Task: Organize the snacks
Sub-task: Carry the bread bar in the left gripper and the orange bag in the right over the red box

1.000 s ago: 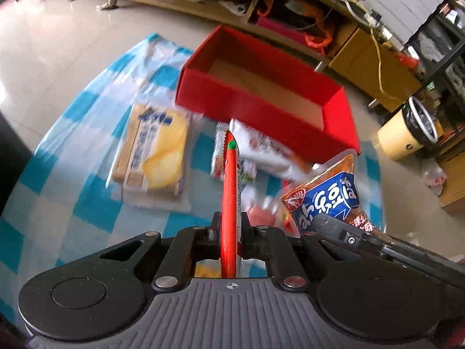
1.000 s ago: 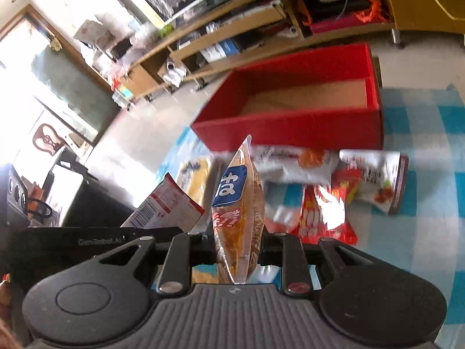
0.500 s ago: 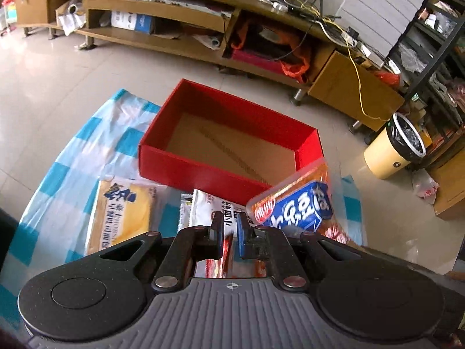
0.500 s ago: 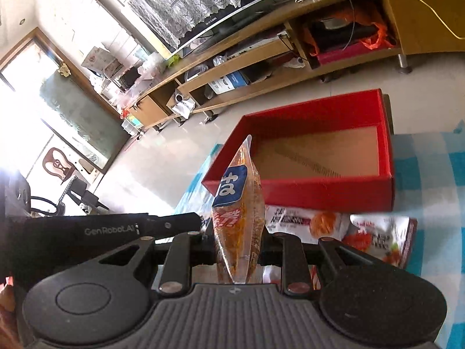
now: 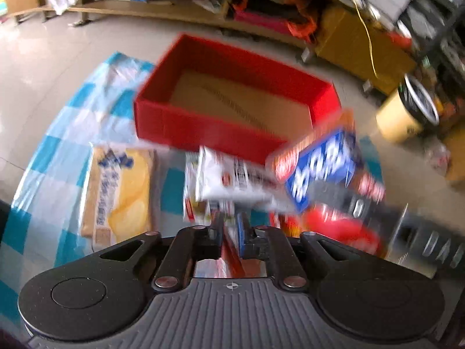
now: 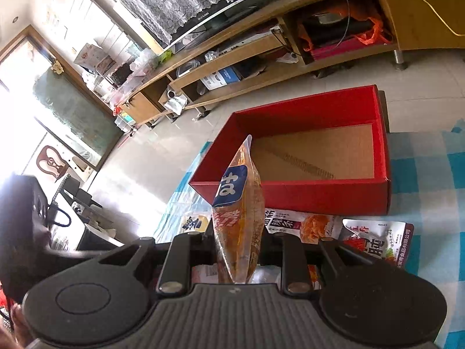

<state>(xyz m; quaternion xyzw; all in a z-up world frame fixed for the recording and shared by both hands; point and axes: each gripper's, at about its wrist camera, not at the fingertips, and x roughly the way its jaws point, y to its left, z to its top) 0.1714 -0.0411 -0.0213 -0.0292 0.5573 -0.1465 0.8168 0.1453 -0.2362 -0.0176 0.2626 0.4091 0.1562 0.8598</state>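
Observation:
The red cardboard box (image 5: 203, 131) (image 6: 290, 197) stands open and empty on the checked cloth. My right gripper (image 6: 238, 232) is shut on an orange snack packet with a blue label (image 6: 238, 218), held upright in front of the box's near wall. In the blurred left wrist view that packet (image 5: 319, 163) hangs at the box's right corner. My left gripper (image 5: 231, 232) points steeply down just short of the box. Its jaws are starting to open, with a thin red snack packet (image 5: 231, 257) still low between them.
On the blue-and-white checked cloth (image 5: 58, 151) lie a yellow packet (image 5: 122, 192), a white packet (image 5: 226, 177) (image 6: 302, 224) and a red-and-white packet (image 6: 377, 238). A low wooden shelf unit (image 6: 261, 58) runs behind the box. A yellow bin (image 5: 407, 116) stands at the right.
The left gripper has swung toward the box, and its red packet, first standing tall between the jaws, now shows only low between them. The right gripper moved with the orange packet toward the box.

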